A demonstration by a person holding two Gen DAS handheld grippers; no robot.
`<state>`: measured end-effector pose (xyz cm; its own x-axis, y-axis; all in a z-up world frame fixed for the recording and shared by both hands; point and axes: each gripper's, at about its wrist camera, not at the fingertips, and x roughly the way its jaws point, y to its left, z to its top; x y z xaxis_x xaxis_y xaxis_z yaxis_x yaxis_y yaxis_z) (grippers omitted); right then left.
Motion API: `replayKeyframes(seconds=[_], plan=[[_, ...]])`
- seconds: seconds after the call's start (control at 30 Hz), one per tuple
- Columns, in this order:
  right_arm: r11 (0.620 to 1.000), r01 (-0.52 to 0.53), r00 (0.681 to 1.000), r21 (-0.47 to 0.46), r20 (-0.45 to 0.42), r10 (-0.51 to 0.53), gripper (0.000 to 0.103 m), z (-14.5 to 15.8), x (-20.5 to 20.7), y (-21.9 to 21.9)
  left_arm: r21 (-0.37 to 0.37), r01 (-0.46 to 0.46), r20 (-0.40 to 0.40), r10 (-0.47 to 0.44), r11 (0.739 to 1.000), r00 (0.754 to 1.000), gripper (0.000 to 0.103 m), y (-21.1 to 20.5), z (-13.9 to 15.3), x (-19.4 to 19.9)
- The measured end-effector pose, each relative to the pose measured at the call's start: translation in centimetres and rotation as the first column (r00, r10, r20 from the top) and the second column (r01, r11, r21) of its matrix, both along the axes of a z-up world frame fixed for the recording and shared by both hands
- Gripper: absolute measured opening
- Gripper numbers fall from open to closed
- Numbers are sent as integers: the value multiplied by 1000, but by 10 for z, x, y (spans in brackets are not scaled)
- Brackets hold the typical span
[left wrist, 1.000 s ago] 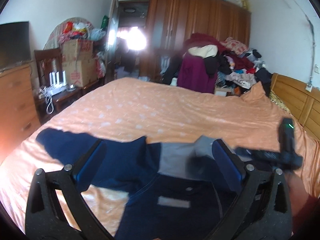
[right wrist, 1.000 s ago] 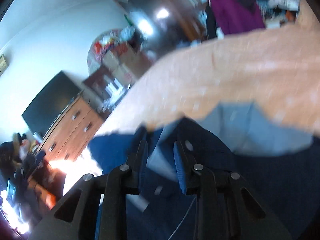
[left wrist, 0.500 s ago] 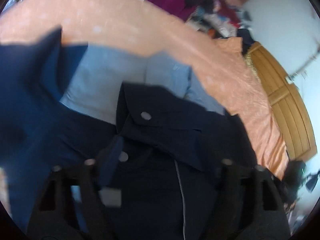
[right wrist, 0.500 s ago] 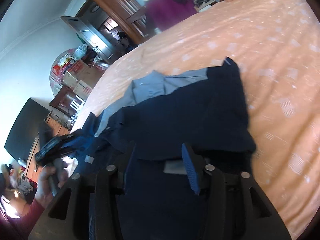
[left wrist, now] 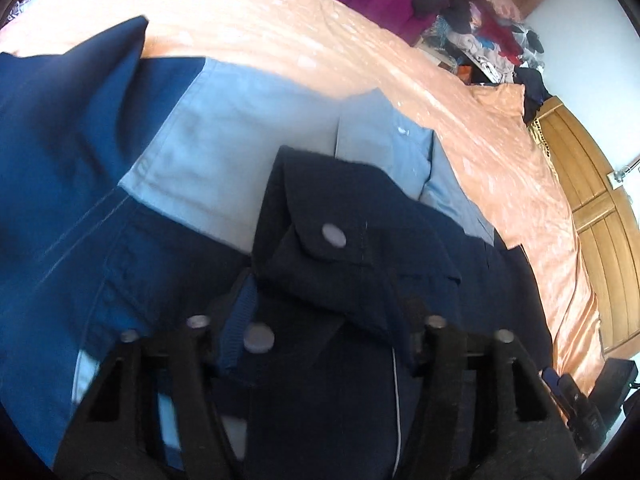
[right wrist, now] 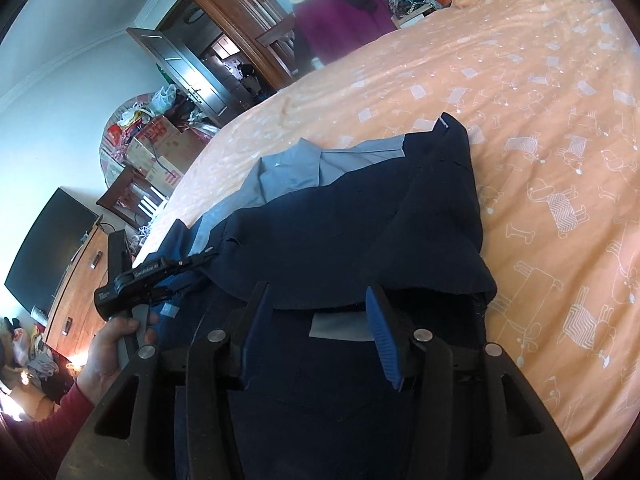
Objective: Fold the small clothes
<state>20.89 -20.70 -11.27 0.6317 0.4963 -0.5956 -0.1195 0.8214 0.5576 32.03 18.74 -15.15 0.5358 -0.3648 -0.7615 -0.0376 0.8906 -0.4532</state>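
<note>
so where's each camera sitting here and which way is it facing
Left wrist: sits on the left gripper, tilted down over the navy jacket towards the wooden headboard; both fingers show, jaws closing with fabric between them.
Right wrist: sits on the right gripper, angled down across the jacket towards the television and wardrobe; its blue pads, open, show, plus the person's left hand and red sleeve.
Shared: the jacket, its grey panel, the orange bedspread and the clothes pile.
</note>
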Motion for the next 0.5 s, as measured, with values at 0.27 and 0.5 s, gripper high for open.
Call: replayKeyframes(seconds=[0.27,0.5], plan=[[993,95,995,-64,39,-92,33,8,-5,-20,-31,-58,230,64,998,971,4,14,49,-24],[986,90,995,-141,-18,-94,33,-13,29,-26,-7,-96,125,96,995,987,4,50,6,-9]])
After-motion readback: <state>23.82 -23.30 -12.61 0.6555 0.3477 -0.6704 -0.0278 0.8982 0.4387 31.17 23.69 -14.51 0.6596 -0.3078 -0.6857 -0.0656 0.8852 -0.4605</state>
